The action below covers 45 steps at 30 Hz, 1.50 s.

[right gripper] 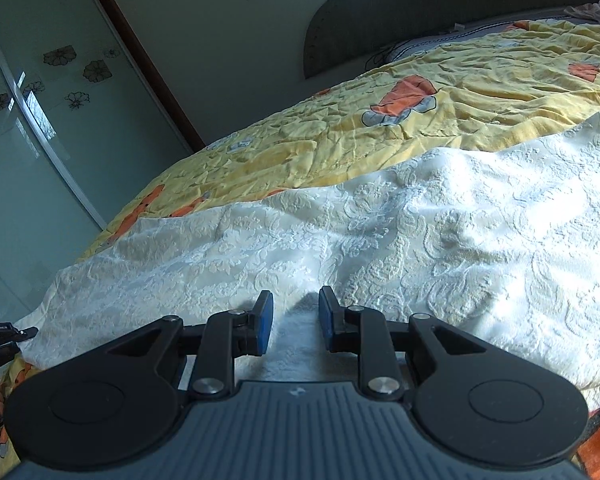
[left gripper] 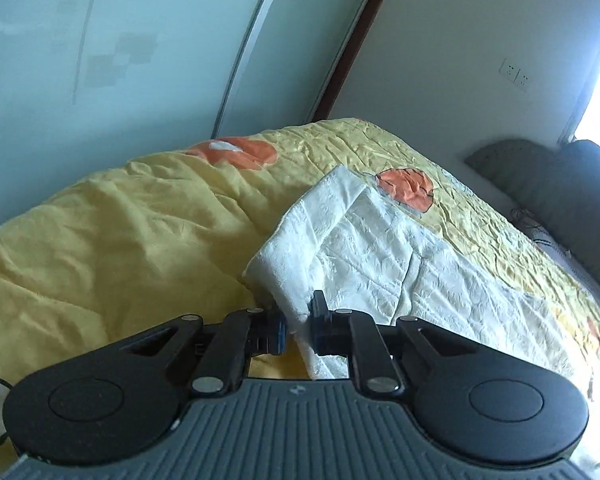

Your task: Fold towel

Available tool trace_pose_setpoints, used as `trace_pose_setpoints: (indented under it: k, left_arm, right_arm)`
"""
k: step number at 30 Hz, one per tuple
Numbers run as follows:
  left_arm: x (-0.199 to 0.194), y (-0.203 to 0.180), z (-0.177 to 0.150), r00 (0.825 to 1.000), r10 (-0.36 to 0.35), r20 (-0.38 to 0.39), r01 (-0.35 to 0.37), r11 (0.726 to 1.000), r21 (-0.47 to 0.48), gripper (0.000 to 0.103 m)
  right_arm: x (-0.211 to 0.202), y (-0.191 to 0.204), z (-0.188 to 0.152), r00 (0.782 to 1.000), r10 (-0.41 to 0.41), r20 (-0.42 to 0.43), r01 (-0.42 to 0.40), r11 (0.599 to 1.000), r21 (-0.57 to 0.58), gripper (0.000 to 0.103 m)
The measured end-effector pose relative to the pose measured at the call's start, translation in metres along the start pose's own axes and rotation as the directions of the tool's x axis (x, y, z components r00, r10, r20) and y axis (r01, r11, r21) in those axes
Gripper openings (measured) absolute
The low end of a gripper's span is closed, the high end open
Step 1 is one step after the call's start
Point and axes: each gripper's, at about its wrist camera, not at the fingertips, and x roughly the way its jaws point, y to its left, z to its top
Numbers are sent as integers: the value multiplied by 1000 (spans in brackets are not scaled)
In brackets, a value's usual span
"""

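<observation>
Yellow bed cover under white towel, long axis ran between grippers. Left gripper pinched raised towel corner. Right gripper sat half-open over near edge, not yet gripping.

My left claw and right claw look alike: black linkage arms with silver screws, round black discs either side. Both have blue pads and a ribbed grey housing.
</observation>
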Motion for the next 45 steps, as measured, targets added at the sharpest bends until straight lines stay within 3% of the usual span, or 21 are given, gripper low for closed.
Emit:
trace_pose_setpoints:
  k: [2, 3, 4, 7, 9, 10, 11, 12, 14, 18, 21, 23, 25, 29, 31, 33, 34, 35, 37, 42, 45]
  left_arm:
    - [-4, -1, 1, 1000, -6, 3, 6, 1000, 25, 19]
    - [-9, 2, 3, 1000, -5, 4, 5, 1000, 28, 36]
    - [-16, 4, 6, 1000, -4, 4, 3, 1000, 30, 37]
    - [-45, 1, 10, 999, -9, 54, 6, 999, 51, 38]
    - [-69, -16, 5, 991, -49, 123, 34, 992, 119, 50]
    - [-79, -27, 1, 985, -78, 155, 54, 986, 156, 54]
    - [-88, -41, -4, 976, -126, 177, 91, 977, 192, 63]
    - [-92, -54, -9, 968, -175, 180, 134, 967, 219, 70]
    - [-87, -91, -22, 945, -306, 118, 264, 924, 278, 74]
    - [-68, -162, -62, 890, -454, -36, 432, 818, 380, 74]
    - [-55, -205, -90, 841, -522, -145, 529, 734, 427, 74]
    - [-42, -222, -105, 818, -536, -207, 567, 697, 439, 74]
    - [-26, -231, -119, 811, -525, -260, 584, 686, 435, 74]
    - [-9, -230, -135, 831, -472, -295, 557, 707, 437, 74]
    - [-9, -226, -133, 828, -476, -296, 561, 709, 428, 75]
    - [-7, -225, -133, 826, -474, -306, 564, 710, 422, 77]
    - [-6, -227, -134, 828, -470, -306, 561, 711, 424, 77]
    - [-7, -229, -133, 830, -467, -305, 558, 710, 430, 78]
    - [-8, -230, -134, 829, -467, -307, 559, 706, 435, 80]
    - [-6, -230, -133, 817, -480, -321, 577, 698, 425, 86]
    - [-6, -232, -134, 813, -481, -328, 582, 689, 431, 89]
  right_arm:
    - [-4, 0, 3, 1000, -20, -9, 21, 999, 44, 23]
    - [-10, -4, 6, 999, -37, -16, 39, 991, 126, 23]
    - [-21, -12, 9, 999, -50, -11, 51, 971, 233, 24]
    - [-81, -45, 2, 986, -46, 163, -32, 895, 445, 30]
    - [-127, -69, -4, 954, -176, 243, 24, 852, 523, 55]
    - [-147, -81, -7, 932, -255, 259, 71, 827, 558, 80]
    - [-165, -93, -10, 909, -321, 265, 110, 798, 592, 88]
    - [-178, -106, -13, 896, -363, 255, 133, 768, 627, 88]
    - [-195, -131, -16, 887, -406, 221, 147, 700, 699, 88]
    - [-187, -159, -20, 927, -336, 164, 87, 620, 779, 88]
    - [-173, -160, -16, 935, -311, 171, 78, 649, 757, 87]
    - [-167, -161, -12, 935, -306, 181, 67, 650, 757, 88]
    - [-159, -163, -6, 937, -298, 181, 61, 652, 756, 88]
    - [-140, -157, 9, 957, -257, 137, 79, 681, 728, 91]
    - [-131, -153, 15, 958, -258, 126, 96, 700, 708, 91]
    - [-128, -152, 17, 943, -302, 138, 123, 704, 699, 88]
    - [-127, -151, 18, 933, -334, 132, 151, 697, 701, 75]
    - [-126, -153, 18, 924, -366, 112, 186, 686, 704, 46]
    - [-126, -160, 10, 923, -372, 103, 190, 670, 717, 22]
    - [-136, -159, 3, 912, -385, 143, 185, 697, 693, 15]
    - [-146, -143, 16, 894, -396, 211, 190, 759, 622, 13]
